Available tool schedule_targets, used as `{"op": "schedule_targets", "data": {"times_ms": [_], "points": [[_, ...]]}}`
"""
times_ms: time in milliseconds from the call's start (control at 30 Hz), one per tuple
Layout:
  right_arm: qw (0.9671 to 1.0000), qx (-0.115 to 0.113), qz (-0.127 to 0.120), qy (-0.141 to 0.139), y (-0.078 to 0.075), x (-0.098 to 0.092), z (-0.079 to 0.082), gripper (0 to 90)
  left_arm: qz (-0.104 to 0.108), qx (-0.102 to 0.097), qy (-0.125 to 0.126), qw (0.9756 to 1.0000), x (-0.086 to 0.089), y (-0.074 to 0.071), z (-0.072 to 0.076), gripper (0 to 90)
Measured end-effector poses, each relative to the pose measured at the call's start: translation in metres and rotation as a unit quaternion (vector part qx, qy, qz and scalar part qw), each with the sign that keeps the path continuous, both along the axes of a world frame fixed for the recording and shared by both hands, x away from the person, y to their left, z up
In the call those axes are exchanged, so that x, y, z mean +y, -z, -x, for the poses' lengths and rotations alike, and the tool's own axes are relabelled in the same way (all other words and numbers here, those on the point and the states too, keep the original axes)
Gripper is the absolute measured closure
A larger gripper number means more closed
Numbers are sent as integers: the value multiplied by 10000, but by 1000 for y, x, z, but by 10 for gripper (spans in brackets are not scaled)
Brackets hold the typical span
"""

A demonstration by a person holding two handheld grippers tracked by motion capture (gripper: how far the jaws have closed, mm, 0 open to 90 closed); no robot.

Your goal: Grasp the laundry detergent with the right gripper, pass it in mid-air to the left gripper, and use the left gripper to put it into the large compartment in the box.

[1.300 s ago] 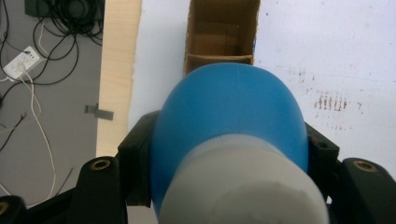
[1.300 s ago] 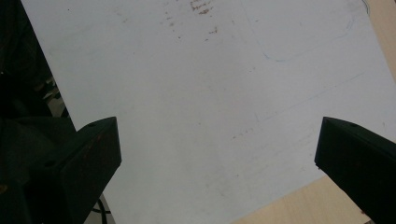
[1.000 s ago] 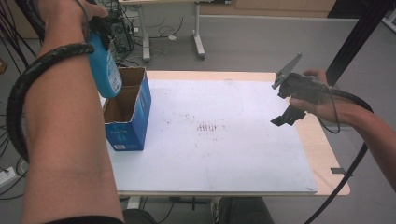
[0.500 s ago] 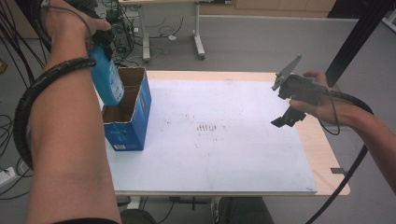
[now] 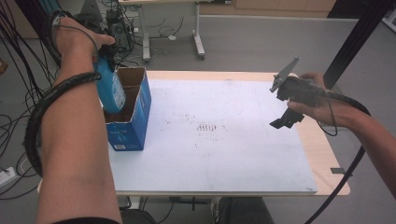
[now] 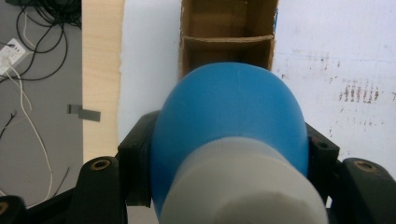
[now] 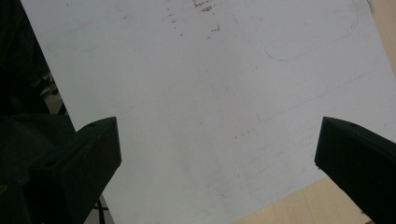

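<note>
Left gripper (image 5: 106,70) clamped on blue bottle (image 5: 112,91), base entering the cardboard box (image 5: 135,121) directly beneath it; seating and release remain; right gripper (image 5: 285,112), jaws apart, idle above worktop (image 5: 233,154).

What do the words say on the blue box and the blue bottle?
Blue box, front face: a small white label with print, too small and blurred to read.
Blue bottle, held in the left claw: a pale patch on its side in the high view, no letters can be made out.
White sheet on the table: reddish-brown smudges, not writing.
Nothing here can be read.
</note>
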State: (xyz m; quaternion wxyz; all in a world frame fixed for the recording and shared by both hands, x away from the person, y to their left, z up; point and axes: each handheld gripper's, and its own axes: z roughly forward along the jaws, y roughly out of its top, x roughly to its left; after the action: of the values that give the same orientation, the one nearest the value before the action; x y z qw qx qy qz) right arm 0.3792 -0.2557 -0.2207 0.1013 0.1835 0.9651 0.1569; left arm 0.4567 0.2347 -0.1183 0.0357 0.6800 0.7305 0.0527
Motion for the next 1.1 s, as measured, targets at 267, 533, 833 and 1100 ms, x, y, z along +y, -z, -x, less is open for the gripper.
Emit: {"op": "schedule_targets", "data": {"times_ms": [267,533,833,1100], "points": [[10000,-4,23,5,2,0,-1,3,14,43,41,10000,0,16,-2,371],[10000,24,35,11,6,1,-2,3,-7,75,94,9999,-1,31,-4,371],[10000,37,29,41,8,0,-3,3,6,144,133,9998,0,49,-5,371],[10000,71,41,53,10,1,-4,3,36,188,187,9996,-2,65,-9,371]]}}
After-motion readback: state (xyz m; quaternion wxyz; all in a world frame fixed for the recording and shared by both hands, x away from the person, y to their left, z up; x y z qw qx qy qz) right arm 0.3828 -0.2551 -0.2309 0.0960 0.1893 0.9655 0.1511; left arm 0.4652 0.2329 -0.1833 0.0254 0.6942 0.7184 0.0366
